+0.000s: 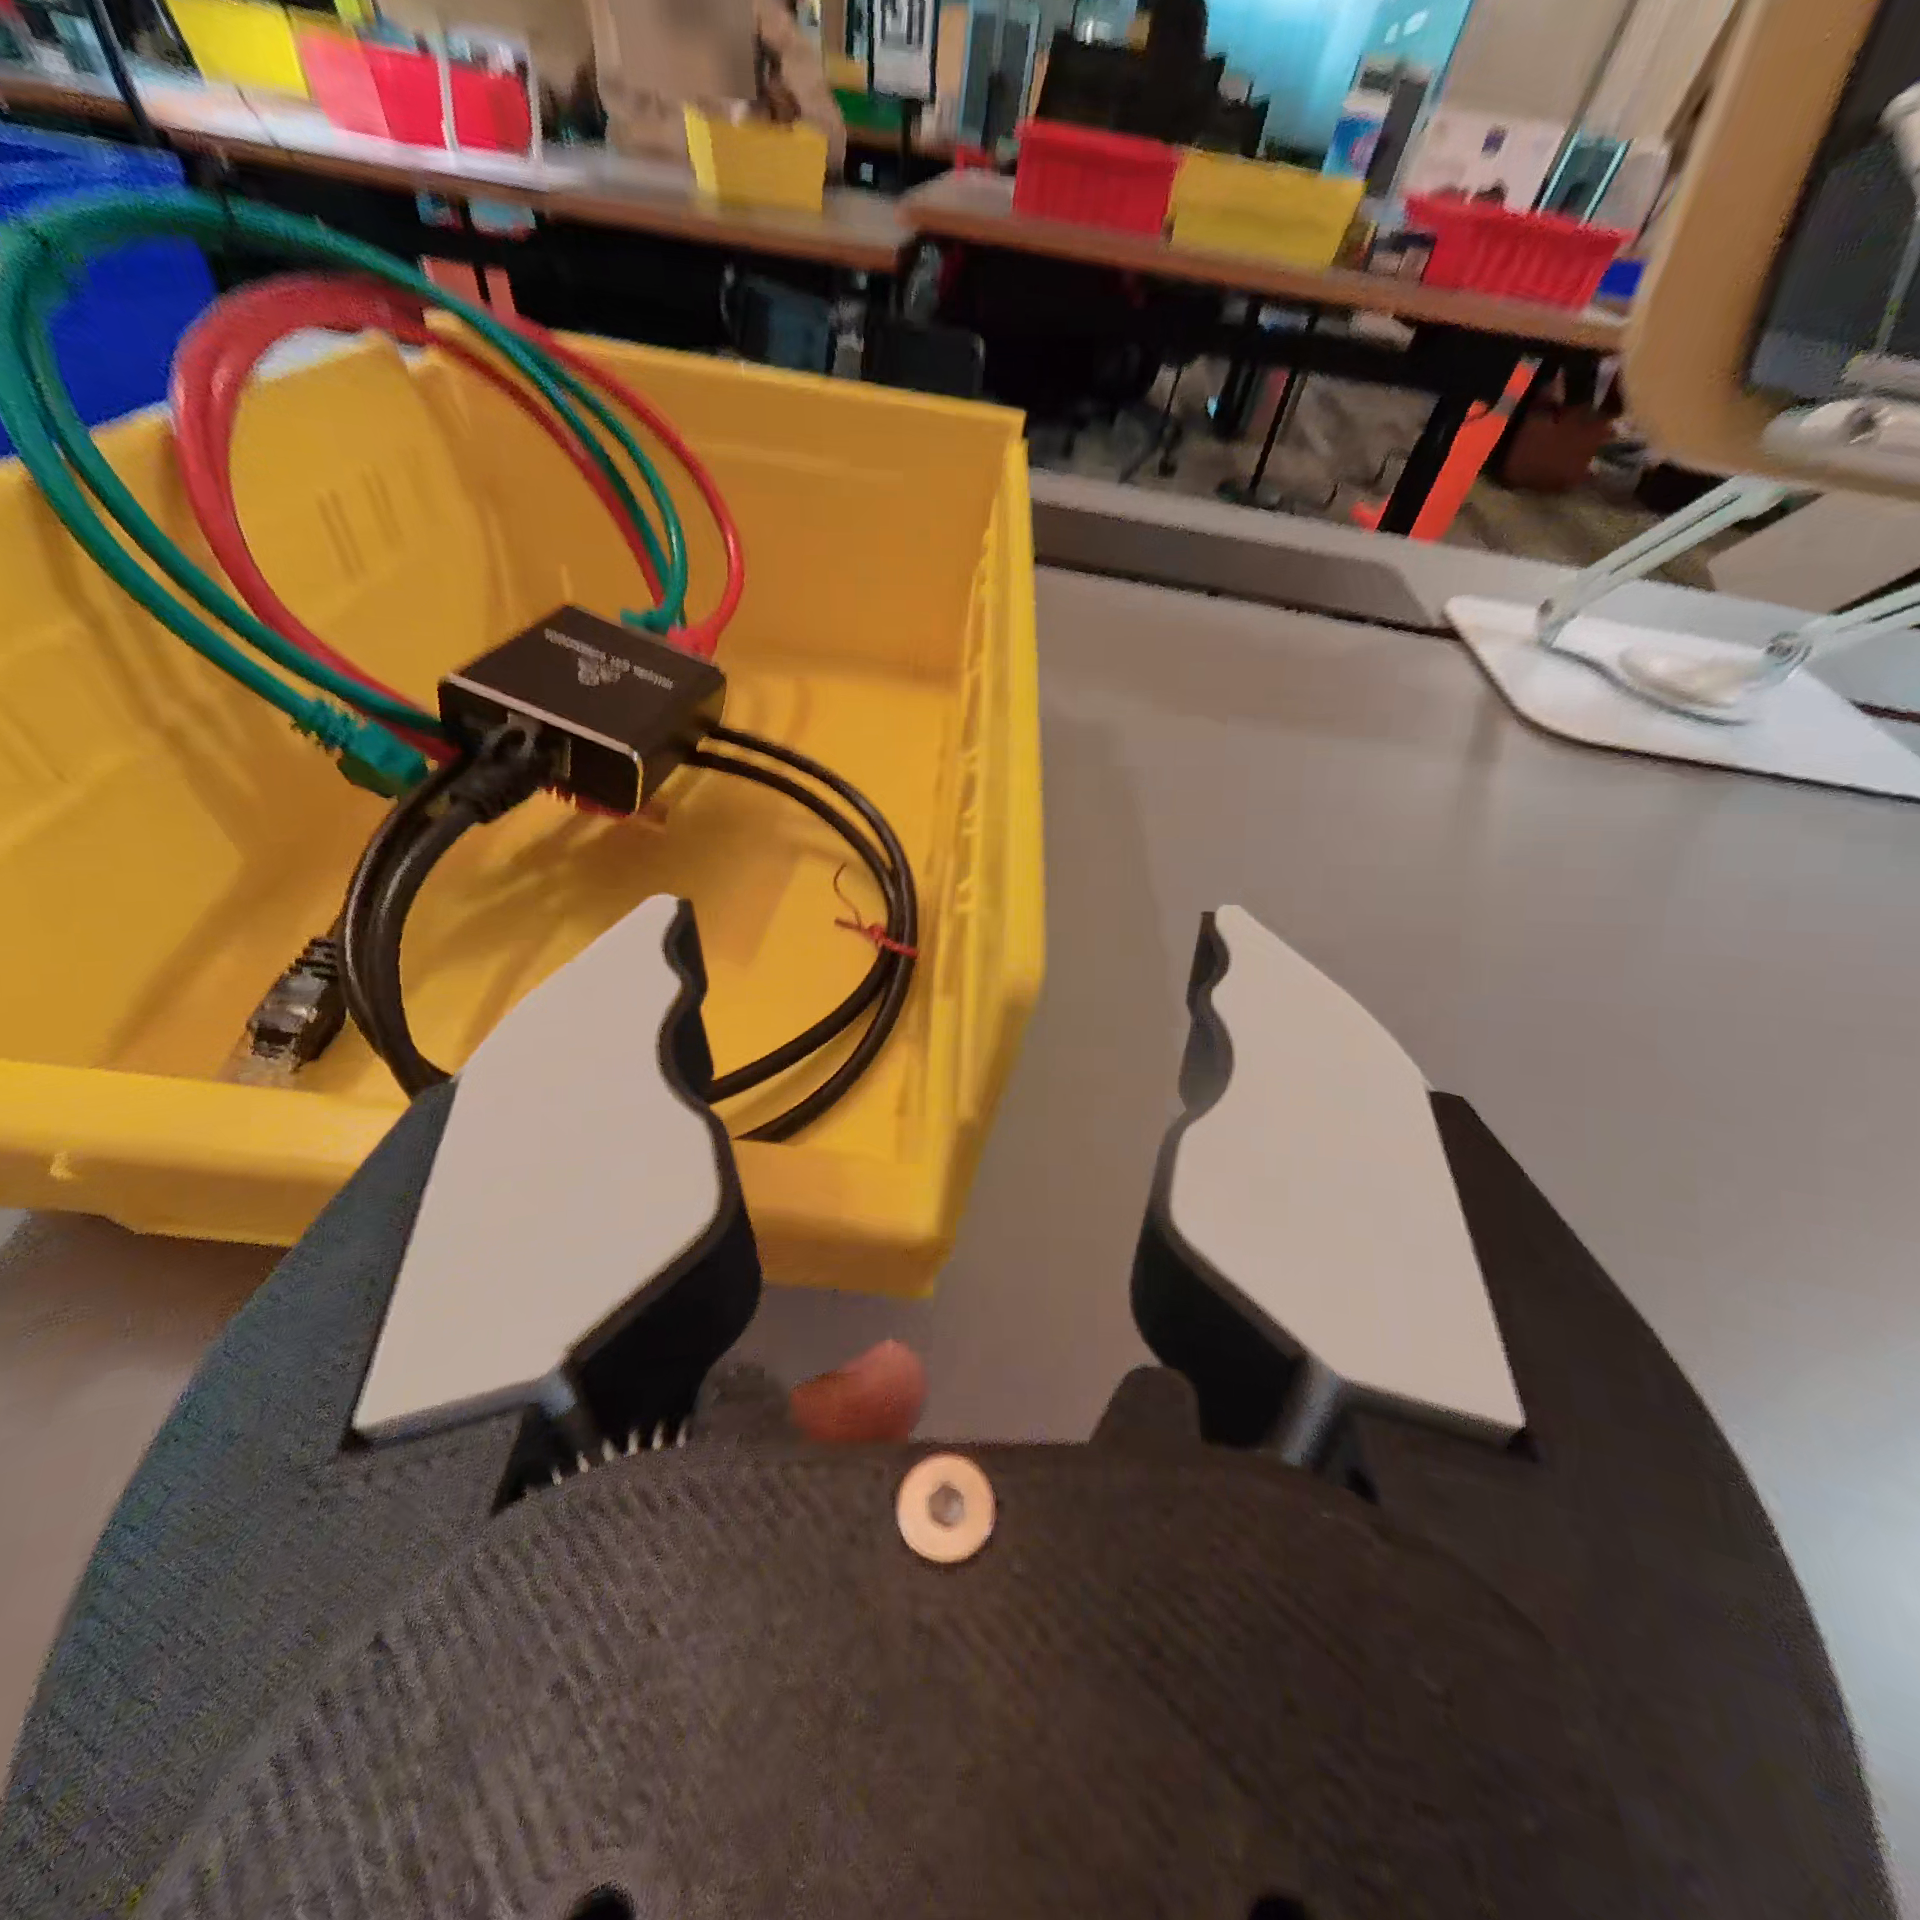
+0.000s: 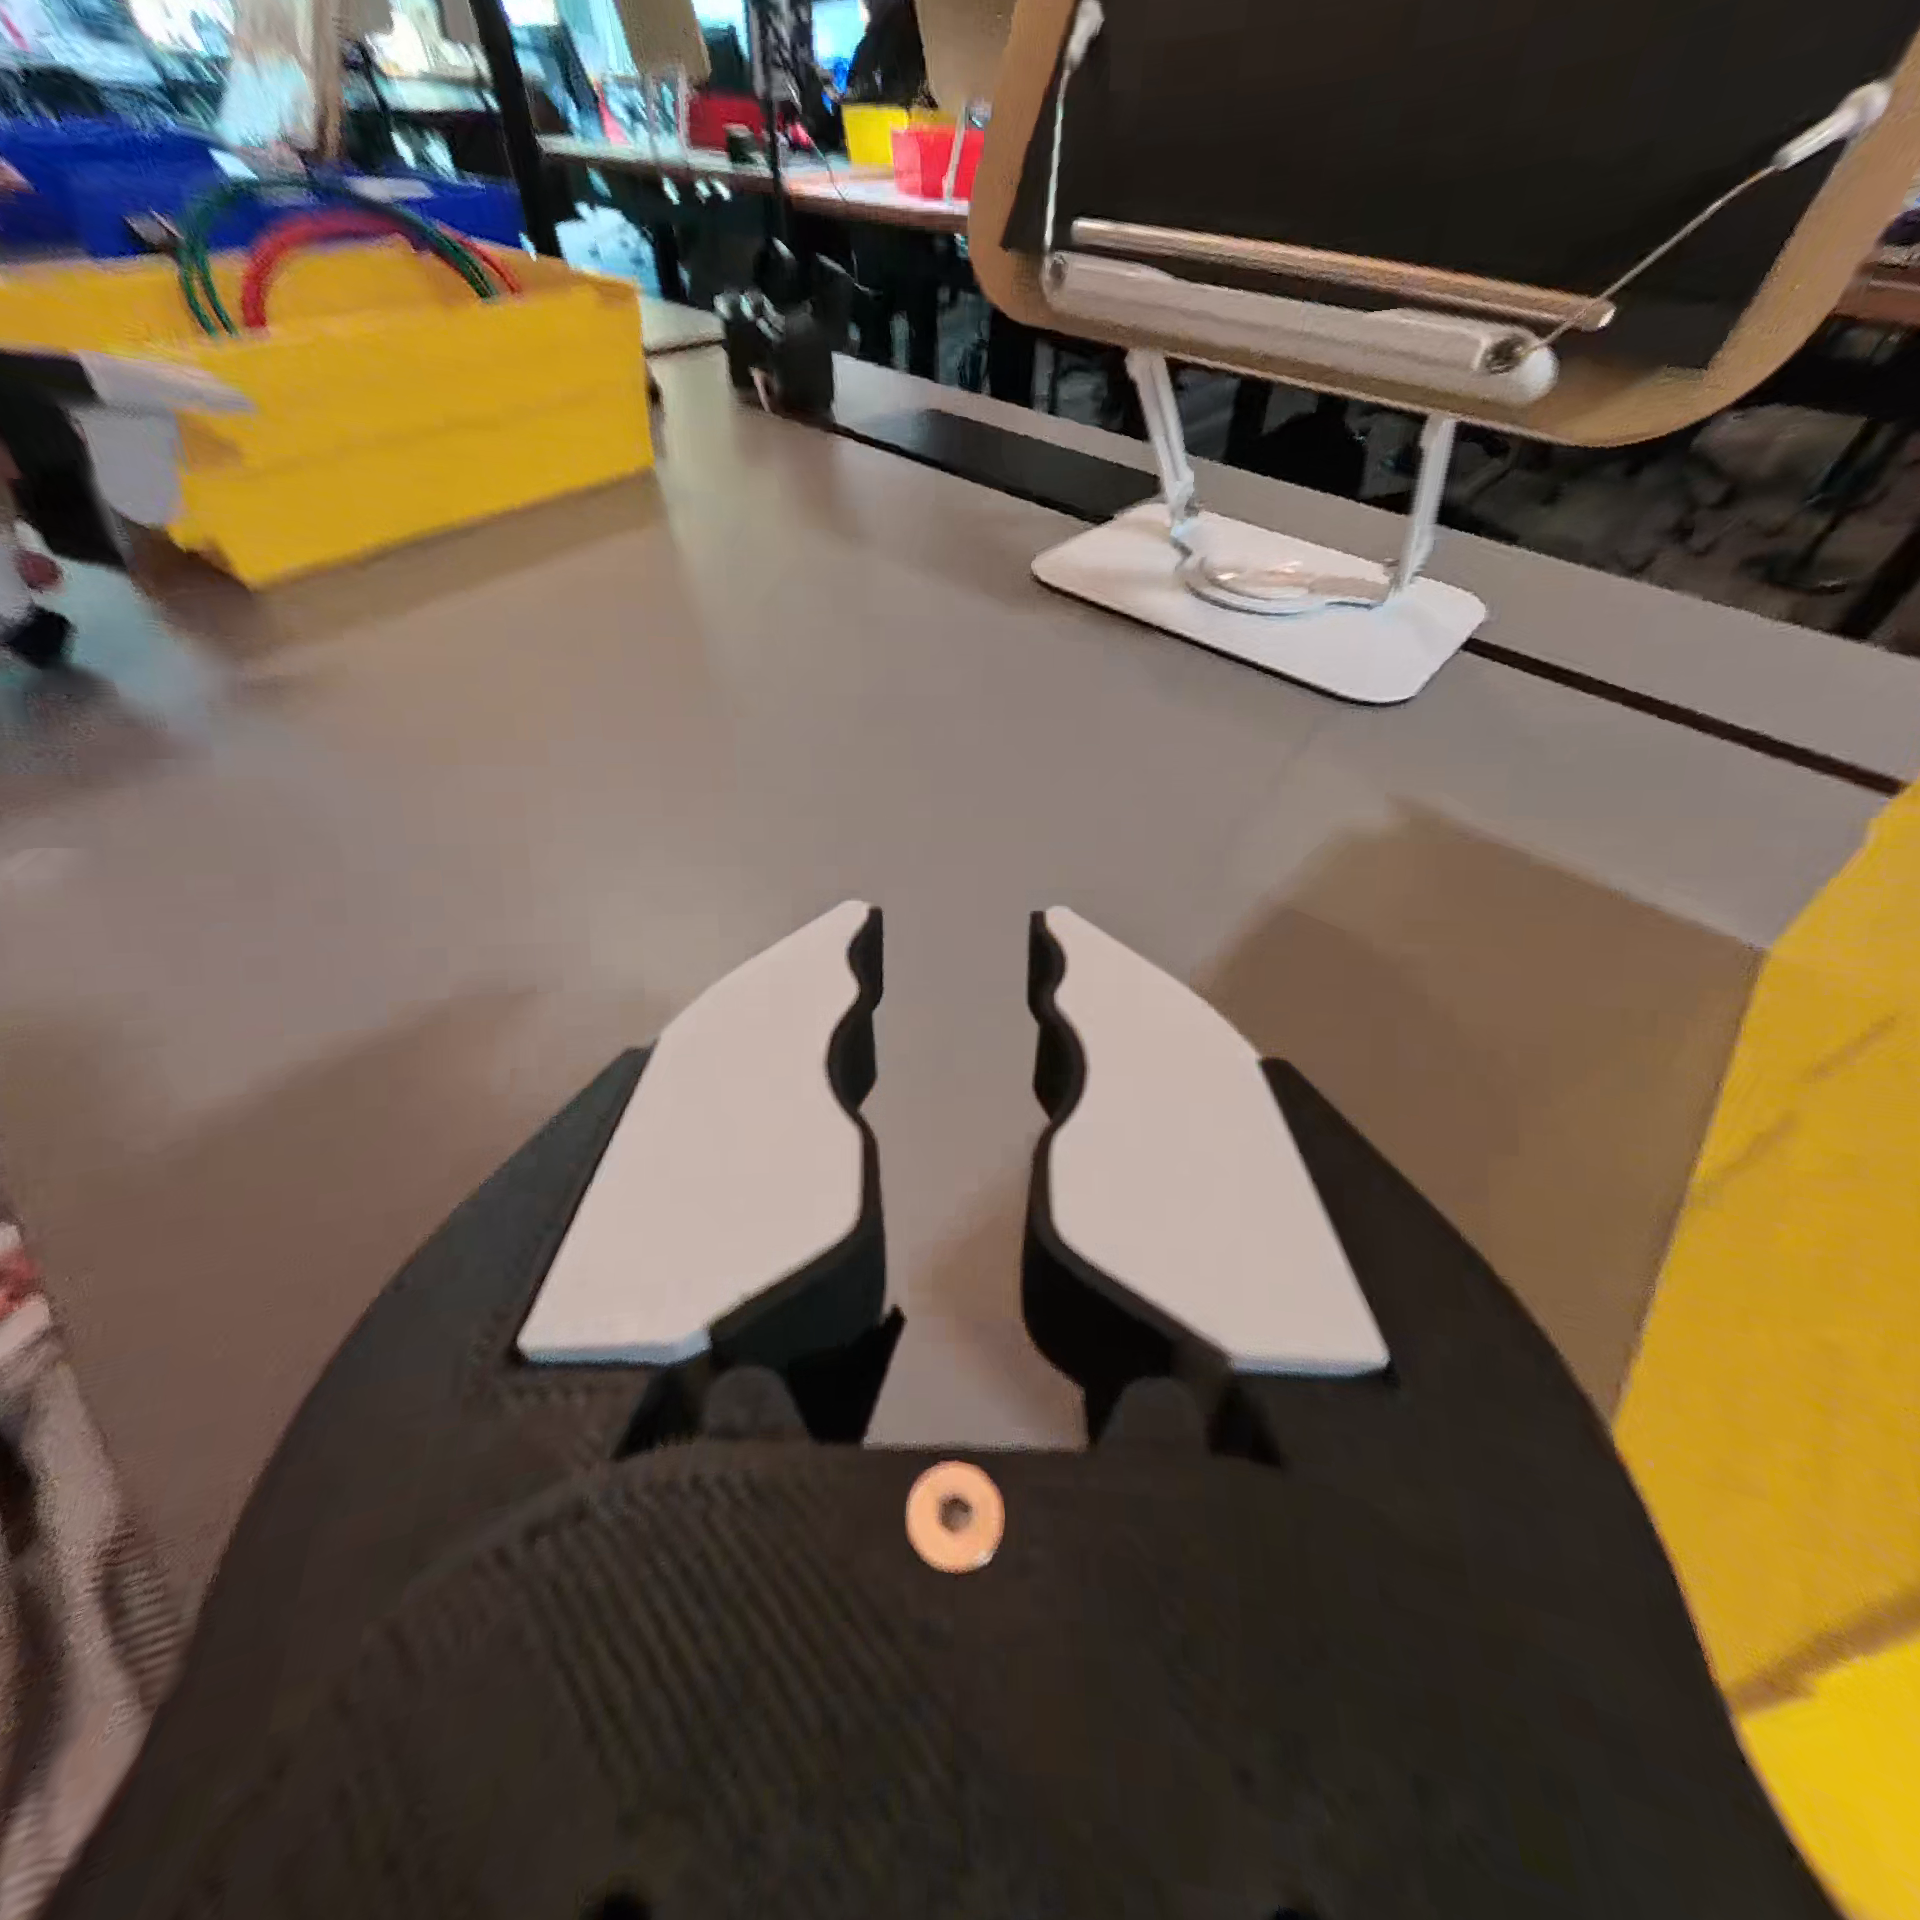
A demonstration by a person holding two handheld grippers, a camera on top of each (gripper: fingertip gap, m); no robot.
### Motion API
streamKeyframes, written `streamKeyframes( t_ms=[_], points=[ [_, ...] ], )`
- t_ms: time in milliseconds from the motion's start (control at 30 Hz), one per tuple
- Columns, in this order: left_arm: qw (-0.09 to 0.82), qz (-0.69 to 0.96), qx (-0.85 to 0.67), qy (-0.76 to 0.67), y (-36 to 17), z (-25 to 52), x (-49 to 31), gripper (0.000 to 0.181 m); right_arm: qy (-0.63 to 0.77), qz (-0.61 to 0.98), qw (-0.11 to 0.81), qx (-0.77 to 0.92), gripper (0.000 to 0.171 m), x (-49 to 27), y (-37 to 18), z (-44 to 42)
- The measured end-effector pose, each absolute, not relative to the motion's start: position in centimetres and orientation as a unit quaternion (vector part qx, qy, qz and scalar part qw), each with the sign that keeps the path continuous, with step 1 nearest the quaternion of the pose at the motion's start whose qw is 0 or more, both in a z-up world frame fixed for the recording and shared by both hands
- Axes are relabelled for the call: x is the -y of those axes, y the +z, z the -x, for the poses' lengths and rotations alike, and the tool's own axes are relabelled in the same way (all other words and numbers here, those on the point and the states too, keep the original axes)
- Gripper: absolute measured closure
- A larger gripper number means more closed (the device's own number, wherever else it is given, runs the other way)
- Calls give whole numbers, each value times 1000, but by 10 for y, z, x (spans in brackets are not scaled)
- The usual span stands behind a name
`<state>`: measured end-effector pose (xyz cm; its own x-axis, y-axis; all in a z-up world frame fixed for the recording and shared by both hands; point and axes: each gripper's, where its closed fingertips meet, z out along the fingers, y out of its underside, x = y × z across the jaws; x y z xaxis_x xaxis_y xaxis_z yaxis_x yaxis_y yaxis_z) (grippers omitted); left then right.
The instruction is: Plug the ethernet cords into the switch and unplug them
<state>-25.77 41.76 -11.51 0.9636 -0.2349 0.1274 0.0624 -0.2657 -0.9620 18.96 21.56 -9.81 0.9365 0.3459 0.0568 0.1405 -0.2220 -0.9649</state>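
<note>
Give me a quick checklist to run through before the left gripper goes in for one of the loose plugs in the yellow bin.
1. Left gripper open and empty: ok, the jaws stand wide apart with nothing between them.
2. Switch in reach inside the yellow bin: ok.
3. A loose plug to pick: ok, the black plug lies unplugged on the bin floor.
4. Green plug seated in the switch: cannot tell, it sits at the port face but the picture is blurred.
5. Right gripper free: ok, slightly open, empty, over bare table.
6. Path clear: not ok, black cable loops lie between the gripper and the switch.
</note>
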Motion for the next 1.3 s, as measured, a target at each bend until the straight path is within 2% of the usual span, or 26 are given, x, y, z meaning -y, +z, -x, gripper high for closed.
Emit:
streamKeyframes(
  t_ms=[200, 233, 300, 467, 700, 1067, 1300],
  points=[
    [601, 786, -78, -121, -113, 270, -425, 119, 68, 773, 616, 134, 146, -205, -93, -209],
    [599, 785, -100, -121, -112, 267, -425, 132, 81, 773, 618, 123, 146, -204, -92, -211],
    [584, 786, -158, -128, -114, 256, -420, 173, 111, 772, 618, 100, 147, -202, -92, -215],
    [578, 793, -168, -91, -115, 270, -418, 179, 171, 769, 613, 49, 147, -201, -92, -223],
    [562, 807, -123, -130, -115, 283, -405, 178, 195, 770, 606, 33, 148, -203, -94, -224],
    [566, 782, -226, -131, -116, 230, -372, 169, 229, 779, 581, 54, 149, -232, -104, -206],
    [566, 778, -234, -138, -119, 231, -365, 169, 253, 781, 567, 67, 149, -238, -107, -194]
  ],
)
